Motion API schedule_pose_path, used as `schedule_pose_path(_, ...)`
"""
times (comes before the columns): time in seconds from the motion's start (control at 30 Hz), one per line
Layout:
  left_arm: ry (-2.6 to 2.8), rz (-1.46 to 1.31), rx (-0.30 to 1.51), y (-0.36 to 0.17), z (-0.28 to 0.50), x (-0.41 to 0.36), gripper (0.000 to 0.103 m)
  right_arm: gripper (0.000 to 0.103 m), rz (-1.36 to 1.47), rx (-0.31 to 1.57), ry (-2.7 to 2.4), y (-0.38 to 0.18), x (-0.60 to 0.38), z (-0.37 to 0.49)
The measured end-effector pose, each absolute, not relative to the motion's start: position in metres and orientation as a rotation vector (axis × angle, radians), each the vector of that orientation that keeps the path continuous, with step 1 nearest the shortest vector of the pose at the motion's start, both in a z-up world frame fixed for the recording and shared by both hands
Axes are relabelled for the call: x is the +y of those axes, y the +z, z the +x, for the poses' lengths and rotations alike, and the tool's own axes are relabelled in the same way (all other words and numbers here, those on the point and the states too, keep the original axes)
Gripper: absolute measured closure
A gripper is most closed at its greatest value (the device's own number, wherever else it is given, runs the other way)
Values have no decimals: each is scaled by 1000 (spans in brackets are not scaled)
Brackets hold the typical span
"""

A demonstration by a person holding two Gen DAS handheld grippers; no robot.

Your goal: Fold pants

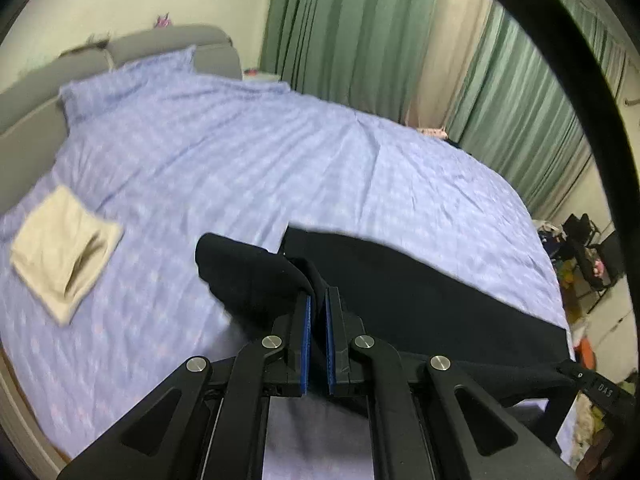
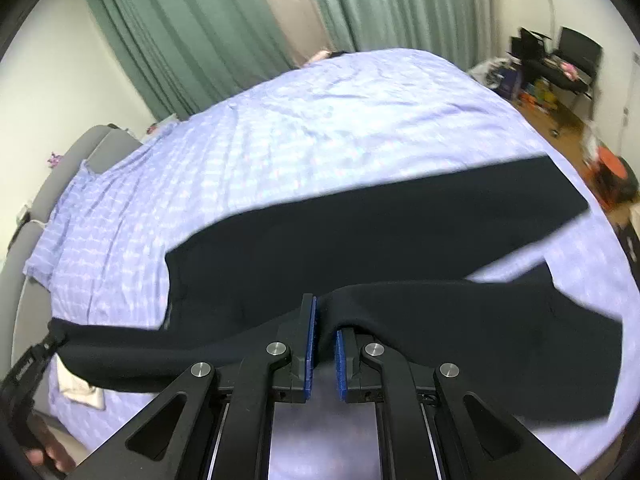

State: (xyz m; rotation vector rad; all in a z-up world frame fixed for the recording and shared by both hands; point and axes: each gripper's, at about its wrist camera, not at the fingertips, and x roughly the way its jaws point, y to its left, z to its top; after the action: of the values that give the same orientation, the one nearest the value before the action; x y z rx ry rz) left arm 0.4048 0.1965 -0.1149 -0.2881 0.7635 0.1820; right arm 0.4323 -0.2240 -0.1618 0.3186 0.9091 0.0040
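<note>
Black pants (image 1: 420,292) lie across the lilac bed sheet (image 1: 224,160), with their near edge lifted off it. My left gripper (image 1: 318,300) is shut on a bunched fold of the pants, and black cloth spills over its left finger. In the right wrist view the pants (image 2: 380,232) stretch in a long band across the bed, and one leg (image 2: 500,340) hangs lifted at the right. My right gripper (image 2: 325,316) is shut on the raised edge of the pants, cloth pinched between its blue pads (image 2: 310,344). The other gripper (image 2: 24,368) shows at the far left, holding the same edge.
A folded cream cloth (image 1: 64,248) lies on the sheet at the left. A grey headboard (image 1: 168,44) stands behind the bed, and green curtains (image 1: 360,28) hang beyond it. A black desk with chairs and clutter (image 2: 560,68) stands on the wood floor past the bed's foot.
</note>
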Motion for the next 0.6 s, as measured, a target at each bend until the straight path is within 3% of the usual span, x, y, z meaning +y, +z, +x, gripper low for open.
schedule_pose_path(0.2,216,-122,718,-127,520,174,96,94,299,896,68,-184,-233,538)
schedule_pose_path(0.37,274,-9,770,-172,618,178,101,94,274,962,88,-226,-231,625)
schedule_pose_path(0.6,262,10,860,-219,662,174,101,90,163,1110,88,-288,-220,698)
